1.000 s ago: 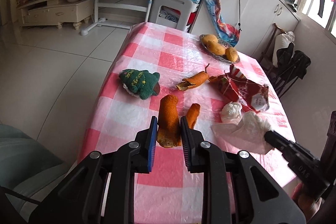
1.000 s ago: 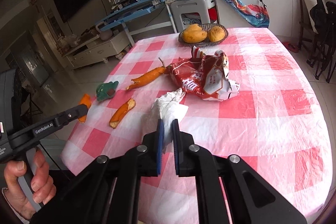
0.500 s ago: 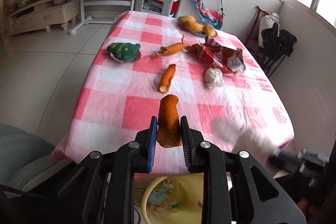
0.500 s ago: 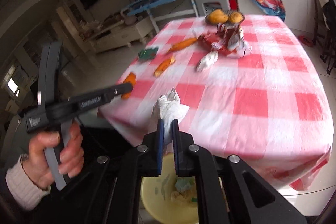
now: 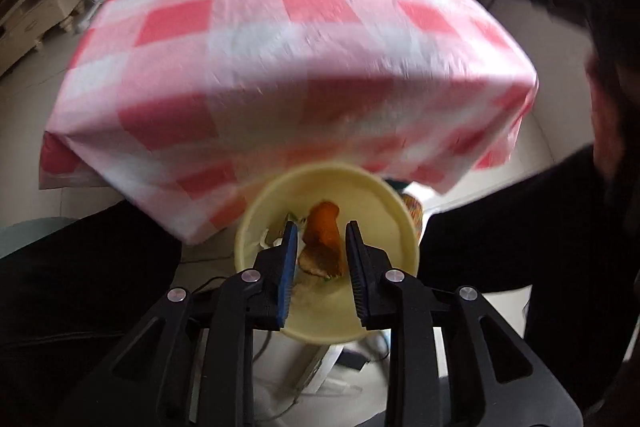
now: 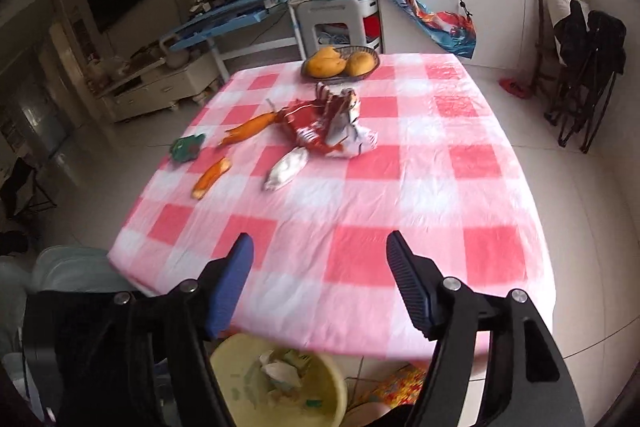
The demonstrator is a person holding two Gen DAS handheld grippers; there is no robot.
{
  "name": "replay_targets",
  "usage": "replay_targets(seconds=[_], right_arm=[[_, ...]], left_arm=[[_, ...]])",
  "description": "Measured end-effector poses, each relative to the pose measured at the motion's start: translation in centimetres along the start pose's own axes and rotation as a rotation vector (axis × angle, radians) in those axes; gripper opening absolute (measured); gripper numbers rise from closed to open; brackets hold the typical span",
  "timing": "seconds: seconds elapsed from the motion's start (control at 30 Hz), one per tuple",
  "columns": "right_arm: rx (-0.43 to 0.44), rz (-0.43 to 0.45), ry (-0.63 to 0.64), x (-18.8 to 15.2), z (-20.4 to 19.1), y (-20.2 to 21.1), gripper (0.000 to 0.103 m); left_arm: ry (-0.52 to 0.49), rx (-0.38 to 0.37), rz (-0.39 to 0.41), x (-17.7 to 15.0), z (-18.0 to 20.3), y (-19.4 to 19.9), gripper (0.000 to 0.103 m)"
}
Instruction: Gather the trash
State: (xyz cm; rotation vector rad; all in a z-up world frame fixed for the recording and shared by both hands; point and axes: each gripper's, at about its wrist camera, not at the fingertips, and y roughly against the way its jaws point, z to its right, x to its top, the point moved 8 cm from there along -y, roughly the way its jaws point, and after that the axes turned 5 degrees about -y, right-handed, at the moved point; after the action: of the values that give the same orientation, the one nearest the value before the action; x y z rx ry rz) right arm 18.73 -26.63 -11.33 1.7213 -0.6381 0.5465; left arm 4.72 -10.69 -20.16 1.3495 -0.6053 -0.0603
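Over the round yellow plastic bin (image 5: 384,195), the left tool (image 5: 320,247) was opening around an orange peel strip (image 5: 322,239), seemingly loose between the jaws. The right tool (image 6: 320,283), empty, was spreading. A red crumpled snack wrapper (image 6: 320,131), a white tissue wad (image 6: 286,169) and two more orange peels (image 6: 210,177) remained on the pink-checked counter (image 6: 400,207).

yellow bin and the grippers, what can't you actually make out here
- Bin contents: in the right wrist view the yellow bin is cut off by the bottom edge and the right gripper; its scraps are blurred.
- Left gripper: jaws opening over the bin; motion blur hides whether a pad touches the orange peel.
- Far table litter: smeared in the left wrist view.
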Motion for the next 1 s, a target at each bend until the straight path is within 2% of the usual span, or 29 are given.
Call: replay_targets(seconds=[0.03, 0.07, 0.1, 0.2, 0.33, 0.5, 0.53, 0.7, 0.9, 1.0], right_arm=[[-0.016, -0.015, 0.003, 0.7, 0.3, -1.6, 0.068], [-0.041, -0.034, 0.012, 1.4, 0.9, -3.1, 0.069], [-0.068, -0.053, 0.024, 2.0, 1.1, -4.9, 0.069], [-0.105, -0.100, 0.057, 2.7, 1.7, -8.8, 0.069], [-0.124, -0.101, 0.095, 3.4, 1.8, -11.9, 0.072], [-0.103, -0.090, 0.130, 6.1, 0.6, -13.9, 0.095], [-0.111, -0.123, 0.139, 6.3, 0.7, -14.9, 0.095], [-0.116, -0.123, 0.139, 6.8, 0.9, -15.4, 0.097], [-0.115, -0.124, 0.138, 6.8, 0.9, -15.5, 0.097], [-0.115, -0.124, 0.138, 6.6, 0.9, -15.3, 0.097]], left_arm=[[-0.038, 0.047, -0.017, -0.4, 0.3, -0.5, 0.028], [-0.058, 0.068, -0.021, -0.5, 0.5, -0.7, 0.034], [-0.064, 0.067, -0.017, -0.4, 0.6, -0.7, 0.040], [-0.036, 0.055, 0.007, 0.1, 0.0, -0.4, 0.050], [0.029, 0.044, -0.007, 0.7, -1.4, -0.9, 0.051], [0.063, 0.025, 0.006, 1.7, -1.9, -0.9, 0.052], [0.067, 0.025, 0.008, 1.9, -2.0, -0.9, 0.053], [0.083, 0.058, 0.004, 2.1, -2.5, -1.4, 0.060], [0.172, 0.040, -0.002, 2.1, -3.9, -1.6, 0.062], [0.167, 0.043, -0.005, 2.0, -3.5, -2.0, 0.062]])
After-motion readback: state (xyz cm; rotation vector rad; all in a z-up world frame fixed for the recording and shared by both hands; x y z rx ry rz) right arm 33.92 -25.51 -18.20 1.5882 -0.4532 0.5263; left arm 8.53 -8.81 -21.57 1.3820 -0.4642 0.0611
